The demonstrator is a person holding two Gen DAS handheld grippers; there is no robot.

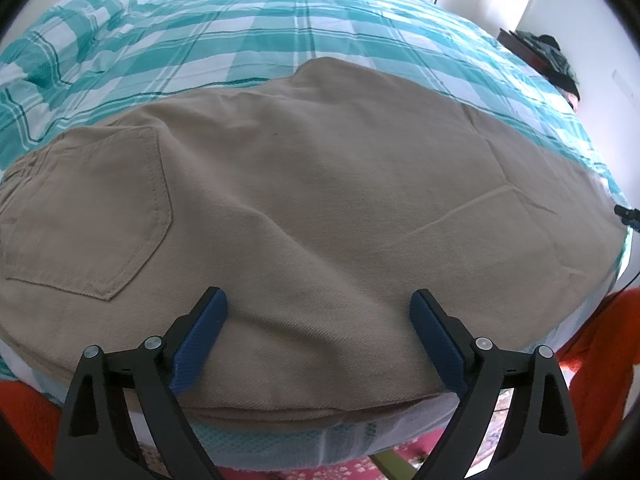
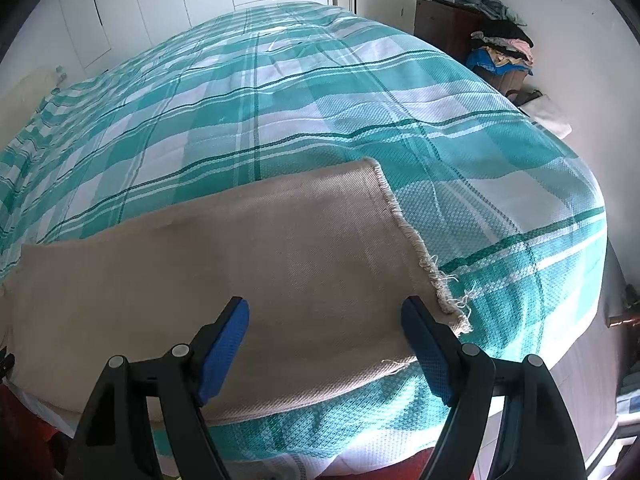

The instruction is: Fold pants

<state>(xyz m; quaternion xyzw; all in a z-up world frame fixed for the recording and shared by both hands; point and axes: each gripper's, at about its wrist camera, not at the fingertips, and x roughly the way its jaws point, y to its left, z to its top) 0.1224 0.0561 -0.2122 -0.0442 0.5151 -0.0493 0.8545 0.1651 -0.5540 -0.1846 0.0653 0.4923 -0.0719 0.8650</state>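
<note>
Tan pants [image 1: 304,200] lie flat along the near edge of the bed, one leg folded over the other. In the left wrist view the seat end with a back pocket [image 1: 92,208] is at the left. My left gripper [image 1: 318,300] is open and empty, hovering over the pants near their front edge. In the right wrist view the leg end [image 2: 256,256] shows, with a frayed hem [image 2: 424,256] at the right. My right gripper [image 2: 325,310] is open and empty, just above the leg near the hem.
The bed has a teal and white checked cover [image 2: 320,100]. A dark wooden cabinet [image 2: 440,24] with piled clothes [image 2: 500,40] stands at the far right. White wardrobe doors [image 2: 160,0] are behind. Orange fabric [image 1: 600,352] hangs at the bed's near side.
</note>
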